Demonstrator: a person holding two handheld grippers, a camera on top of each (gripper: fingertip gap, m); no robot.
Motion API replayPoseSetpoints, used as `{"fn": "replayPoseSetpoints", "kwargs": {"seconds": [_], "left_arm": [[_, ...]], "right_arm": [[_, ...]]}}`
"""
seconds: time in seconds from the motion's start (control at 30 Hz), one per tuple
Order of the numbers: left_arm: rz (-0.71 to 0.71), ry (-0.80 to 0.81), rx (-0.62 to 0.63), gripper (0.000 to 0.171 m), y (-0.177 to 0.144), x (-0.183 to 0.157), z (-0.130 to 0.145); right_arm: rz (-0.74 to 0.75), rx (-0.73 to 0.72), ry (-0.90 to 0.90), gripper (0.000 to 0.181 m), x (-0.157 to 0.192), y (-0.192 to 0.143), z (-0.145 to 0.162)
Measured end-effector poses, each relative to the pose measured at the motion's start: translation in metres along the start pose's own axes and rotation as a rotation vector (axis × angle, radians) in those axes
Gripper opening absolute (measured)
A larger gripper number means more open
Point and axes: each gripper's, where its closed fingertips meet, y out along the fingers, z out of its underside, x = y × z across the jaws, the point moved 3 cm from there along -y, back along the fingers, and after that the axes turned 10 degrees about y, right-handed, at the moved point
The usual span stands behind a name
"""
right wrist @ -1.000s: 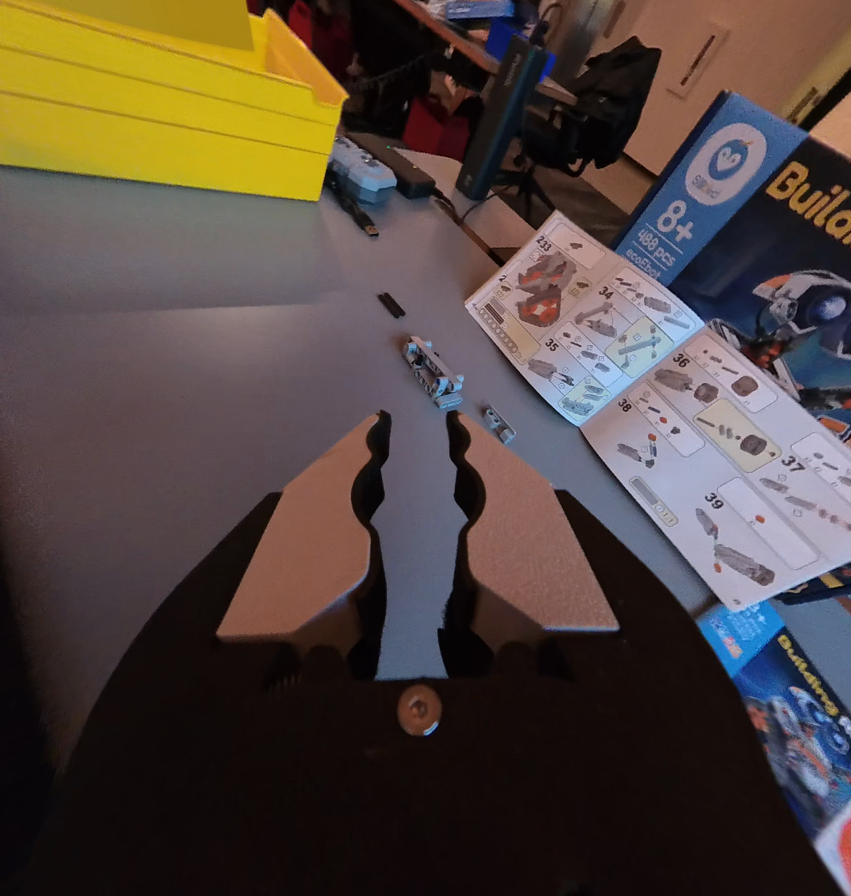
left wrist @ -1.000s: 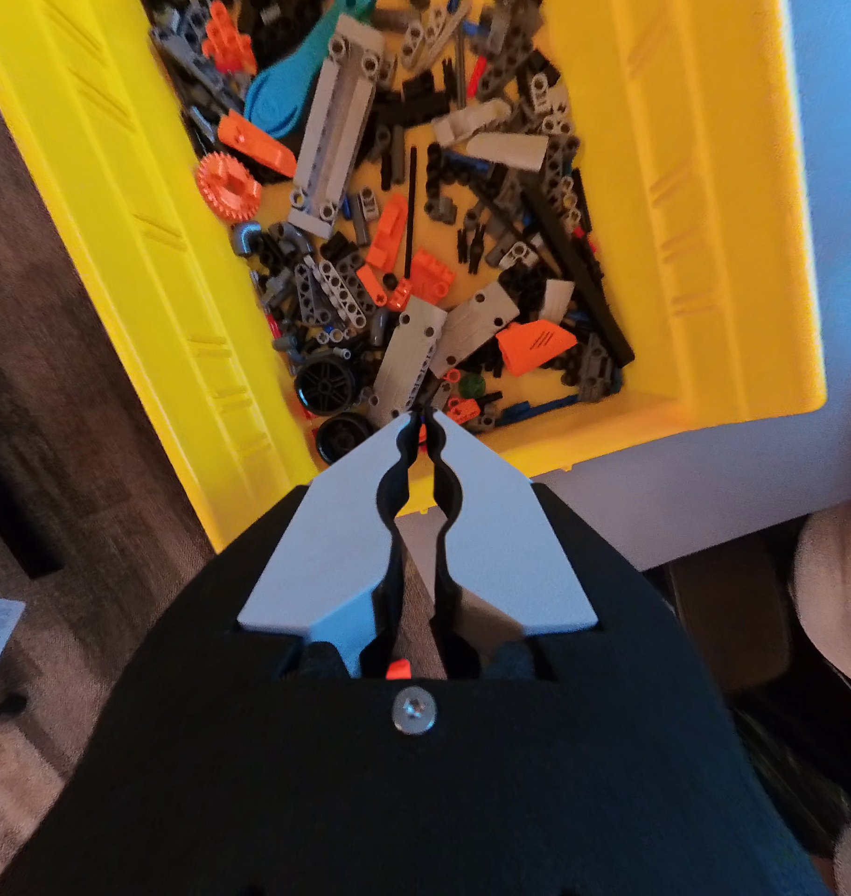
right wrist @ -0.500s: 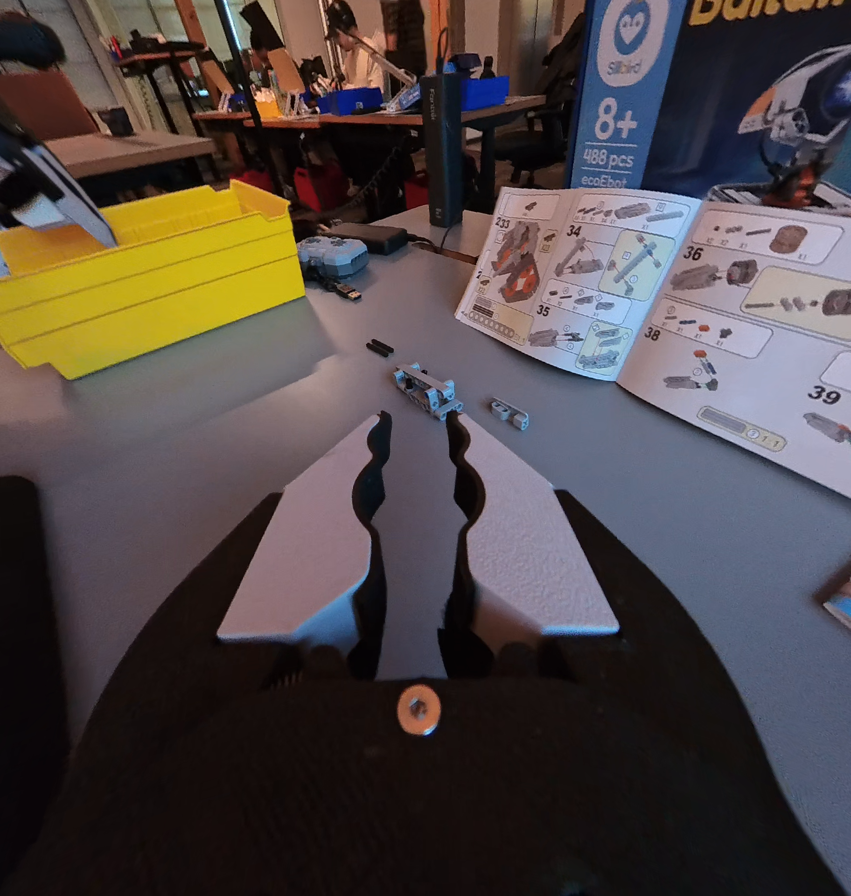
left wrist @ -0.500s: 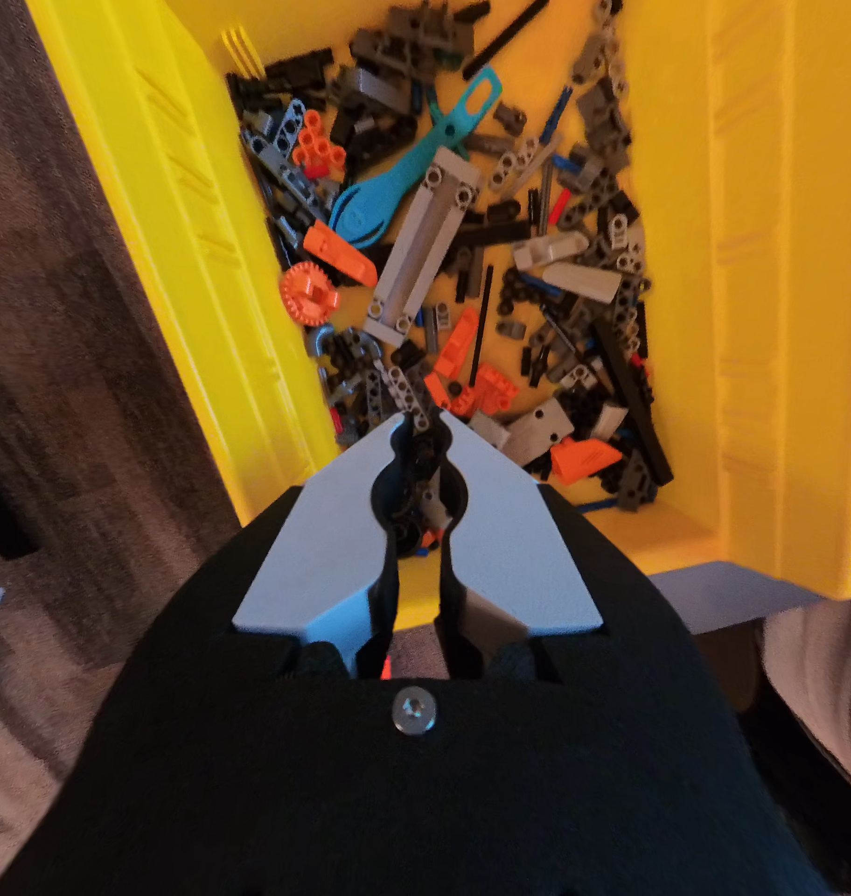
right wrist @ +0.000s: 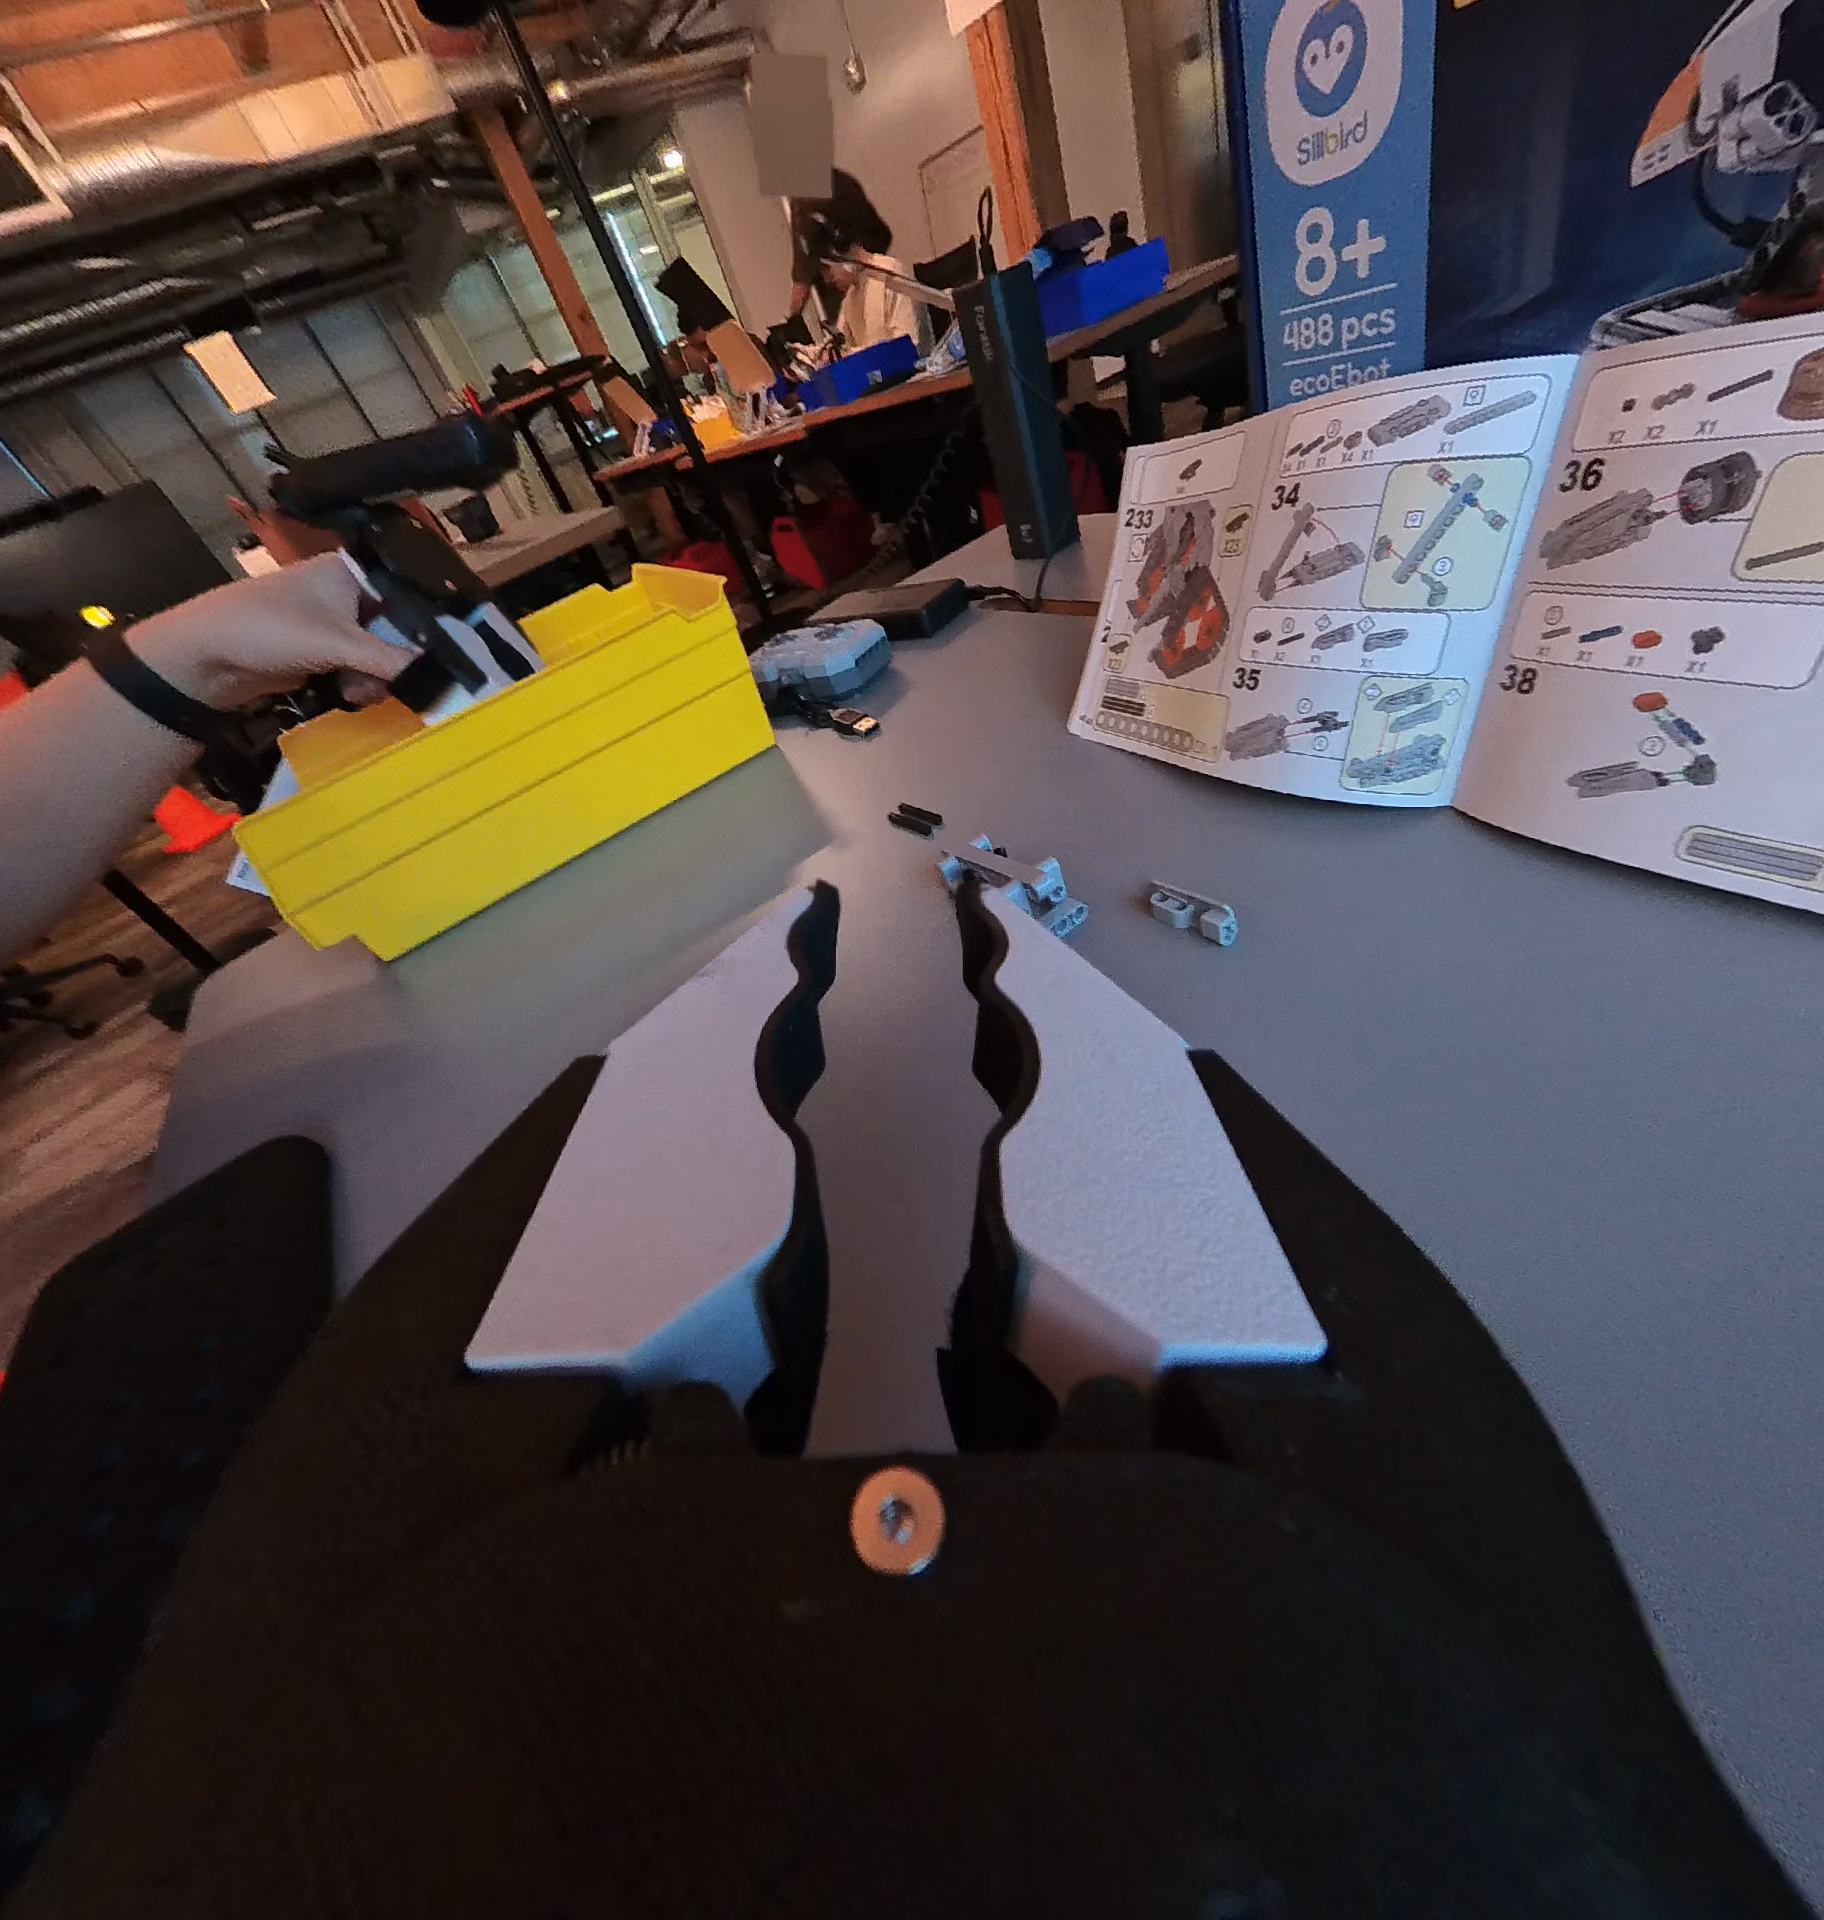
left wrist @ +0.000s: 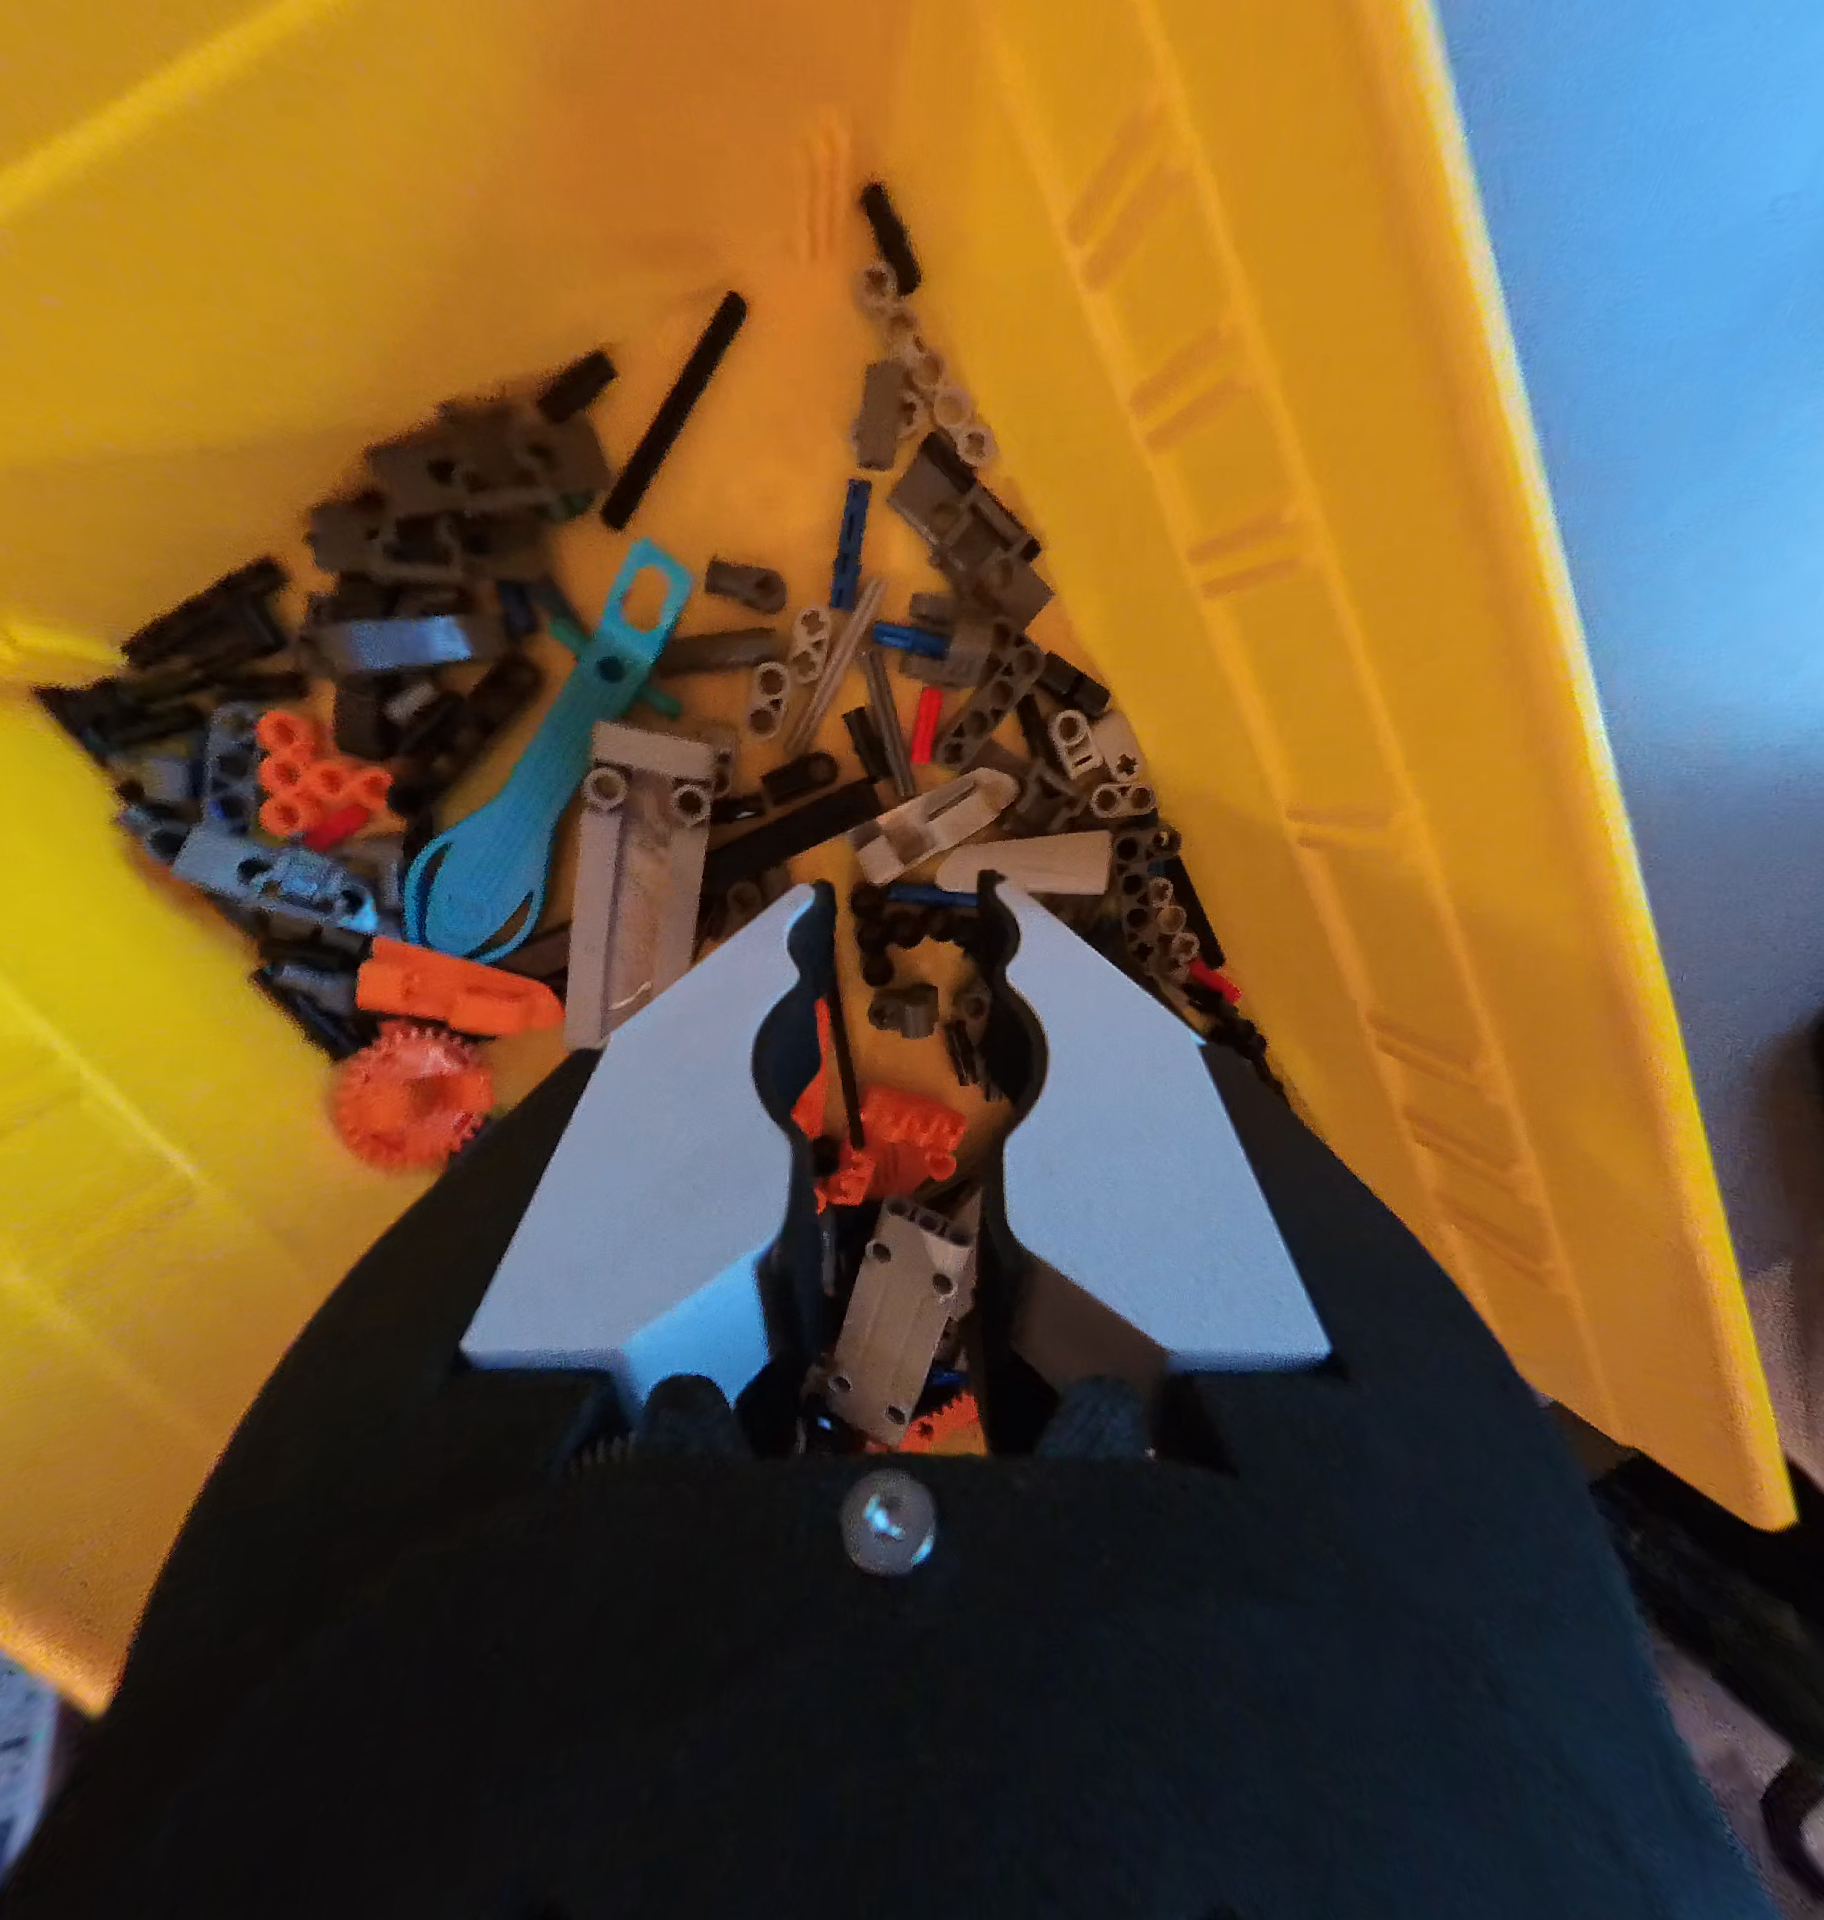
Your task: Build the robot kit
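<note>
My left gripper (left wrist: 903, 902) is open and empty, low inside a yellow bin (left wrist: 1251, 582), just above a pile of small grey, black and orange building pieces. A long grey beam (left wrist: 638, 883), a teal tool (left wrist: 555, 769) and an orange gear (left wrist: 409, 1096) lie left of it. Black pins (left wrist: 903, 935) lie between its tips. My right gripper (right wrist: 895, 902) is open and empty over the grey table (right wrist: 1510, 1143). A small grey assembly (right wrist: 1012, 883) lies just beyond its right tip. The right wrist view shows the left gripper (right wrist: 440, 623) in the bin (right wrist: 513, 769).
A small grey piece (right wrist: 1188, 914) and two black pins (right wrist: 913, 818) lie near the assembly. An open instruction booklet (right wrist: 1459, 582) leans on a blue box (right wrist: 1334, 208) at the right. A grey controller (right wrist: 825, 660) sits behind the bin. A hand (right wrist: 264, 644) holds the left gripper. My left tips are roughly 10 centimetres from the orange gear (left wrist: 409, 1096).
My left gripper has moved forward and down into the bin and has opened. My right gripper stays open; its view has tilted up toward the room.
</note>
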Motion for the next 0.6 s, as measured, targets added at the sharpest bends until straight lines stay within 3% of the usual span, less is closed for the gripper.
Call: {"fn": "replayPoseSetpoints", "kwargs": {"seconds": [0.17, 0.37, 0.53, 0.6], "left_arm": [[0.11, 0.091, 0.032, 0.027, 0.01, -0.022, -0.005], [0.129, 0.11, 0.061, 0.056, 0.018, -0.034, 0.0], [-0.032, 0.157, 0.089, 0.055, 0.028, -0.029, 0.005], [-0.052, 0.167, 0.076, 0.045, 0.03, -0.03, 0.004]], "right_arm": [[-0.001, 0.011, 0.003, 0.023, -0.001, 0.001, 0.002], [-0.007, 0.033, -0.004, 0.023, -0.001, 0.002, 0.006], [-0.014, 0.051, -0.007, 0.023, 0.0, 0.005, 0.008], [-0.013, 0.058, -0.015, 0.023, 0.001, 0.005, 0.009]]}}
